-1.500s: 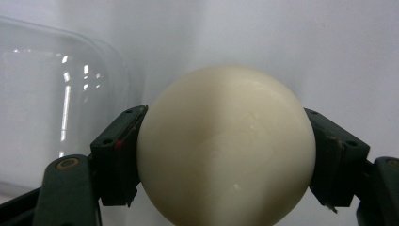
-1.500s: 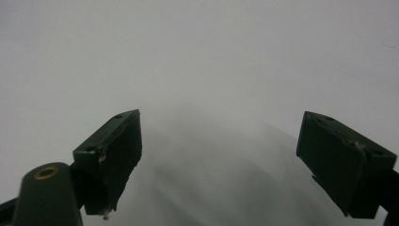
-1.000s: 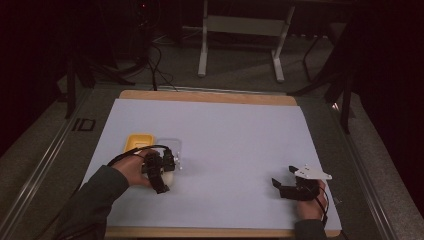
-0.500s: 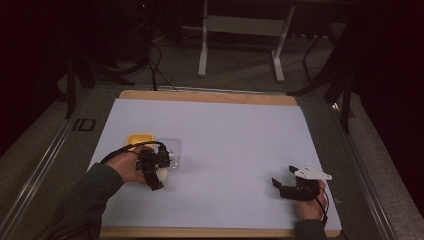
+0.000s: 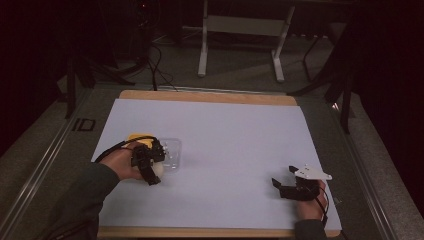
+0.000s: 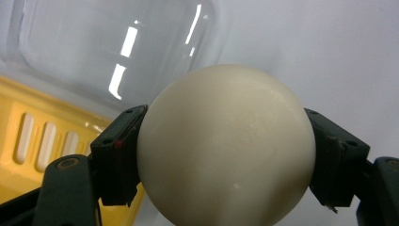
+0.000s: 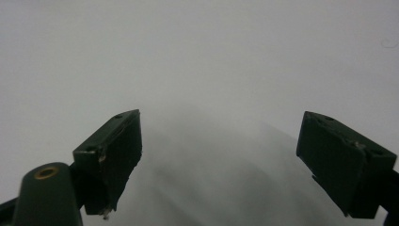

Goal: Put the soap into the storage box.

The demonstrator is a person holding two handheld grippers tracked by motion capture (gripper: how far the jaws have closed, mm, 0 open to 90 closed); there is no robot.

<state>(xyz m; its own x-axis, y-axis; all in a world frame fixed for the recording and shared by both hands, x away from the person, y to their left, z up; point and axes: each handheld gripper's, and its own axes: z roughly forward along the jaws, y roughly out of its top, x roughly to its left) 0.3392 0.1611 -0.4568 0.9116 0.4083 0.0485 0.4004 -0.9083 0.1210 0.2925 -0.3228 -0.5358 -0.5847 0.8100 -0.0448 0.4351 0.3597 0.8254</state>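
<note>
Change: my left gripper [image 6: 221, 155], clamped on the cream egg [image 6: 226, 148], has shifted up-left towards the clear lid [image 5: 170, 152].
Meaning: I judge placing into the yellow tray [image 6: 42, 136] is near.
Right gripper [image 7: 235, 155]: jaws apart, idle.

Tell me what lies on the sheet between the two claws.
Nothing: in the high view the white sheet is bare from the left claw, holding the egg, to the right claw.
</note>
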